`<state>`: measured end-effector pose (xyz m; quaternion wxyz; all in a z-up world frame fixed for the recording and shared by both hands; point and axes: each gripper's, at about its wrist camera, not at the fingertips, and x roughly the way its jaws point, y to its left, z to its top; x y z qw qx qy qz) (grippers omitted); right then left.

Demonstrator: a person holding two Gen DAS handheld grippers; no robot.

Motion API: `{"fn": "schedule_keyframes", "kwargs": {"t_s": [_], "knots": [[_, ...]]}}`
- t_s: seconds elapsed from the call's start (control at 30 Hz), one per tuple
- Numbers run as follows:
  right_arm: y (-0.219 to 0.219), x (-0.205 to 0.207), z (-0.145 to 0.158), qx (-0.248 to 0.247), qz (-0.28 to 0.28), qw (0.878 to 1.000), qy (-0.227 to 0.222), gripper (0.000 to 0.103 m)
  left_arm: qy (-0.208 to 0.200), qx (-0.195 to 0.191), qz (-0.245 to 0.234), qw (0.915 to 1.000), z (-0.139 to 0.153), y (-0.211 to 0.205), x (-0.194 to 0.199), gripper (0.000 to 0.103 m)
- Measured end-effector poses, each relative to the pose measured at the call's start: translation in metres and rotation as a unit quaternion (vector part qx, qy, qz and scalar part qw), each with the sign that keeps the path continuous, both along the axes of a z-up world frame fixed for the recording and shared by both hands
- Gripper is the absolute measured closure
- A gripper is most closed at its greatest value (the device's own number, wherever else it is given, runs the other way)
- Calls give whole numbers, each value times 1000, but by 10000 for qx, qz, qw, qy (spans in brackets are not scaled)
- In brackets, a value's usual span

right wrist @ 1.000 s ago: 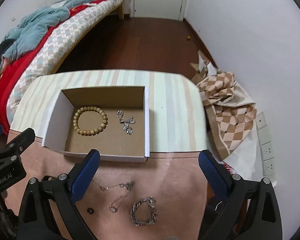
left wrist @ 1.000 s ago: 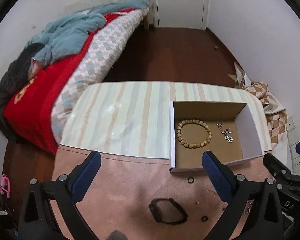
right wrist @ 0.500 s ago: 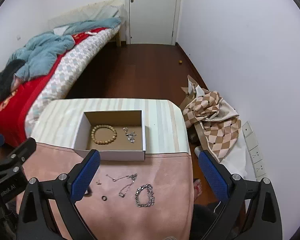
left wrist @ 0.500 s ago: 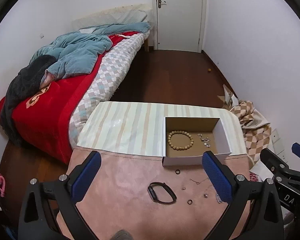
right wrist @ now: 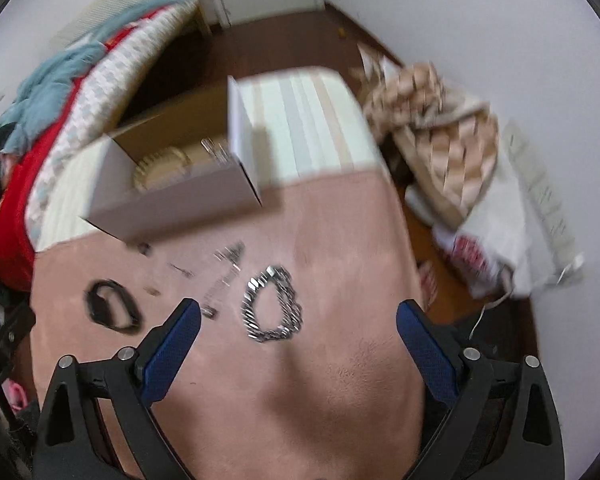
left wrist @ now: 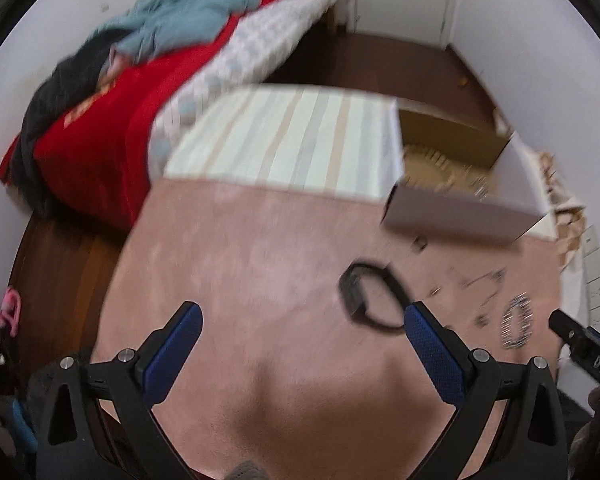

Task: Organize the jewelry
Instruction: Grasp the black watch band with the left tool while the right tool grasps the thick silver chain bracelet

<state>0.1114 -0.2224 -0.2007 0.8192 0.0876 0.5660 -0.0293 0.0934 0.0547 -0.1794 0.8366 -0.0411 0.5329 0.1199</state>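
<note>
Both claws hung spread wide and empty over the pink mat (right wrist: 340, 272). The right claw (right wrist: 298, 318) sat nearest the work, its jaws well apart with the chain (right wrist: 272, 306) lying between and just ahead of them, a loose silver loop flat on the cloth. The left claw (left wrist: 302, 324) was just as wide, its right finger (left wrist: 432, 352) close beside the band (left wrist: 370, 300), a black ring on the mat.

A little farther out, small pieces lay scattered: a thin necklace (right wrist: 226, 276) left of the chain and a tiny ring (right wrist: 143, 249) near the box front. Blur hid their detail.

Beyond them the box (right wrist: 172, 208) sat at the mat's far edge, with beads (right wrist: 162, 166) and a silver piece (right wrist: 214, 148) already inside.

The likely step was picking the chain. Doing it well would mean coming straight down, straddling one side of the loop rather than the hollow middle, and closing only once the tips touched cloth, so the links bunch instead of slipping. Lifting high enough to clear the box's front wall would matter, since a dangling chain could snag there.
</note>
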Motion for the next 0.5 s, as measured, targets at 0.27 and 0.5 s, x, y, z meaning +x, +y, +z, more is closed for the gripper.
{"fn": "schedule_keyframes", "kwargs": {"t_s": [0.27,0.5], "knots": [[16,13,-47,-566,242,9981,97,52,546,-391,267,9974,-54,17,15,0],[27,19,-43,-592,346,9976,23,88,606,-1027,114,9928,-70,16,33,37]]}}
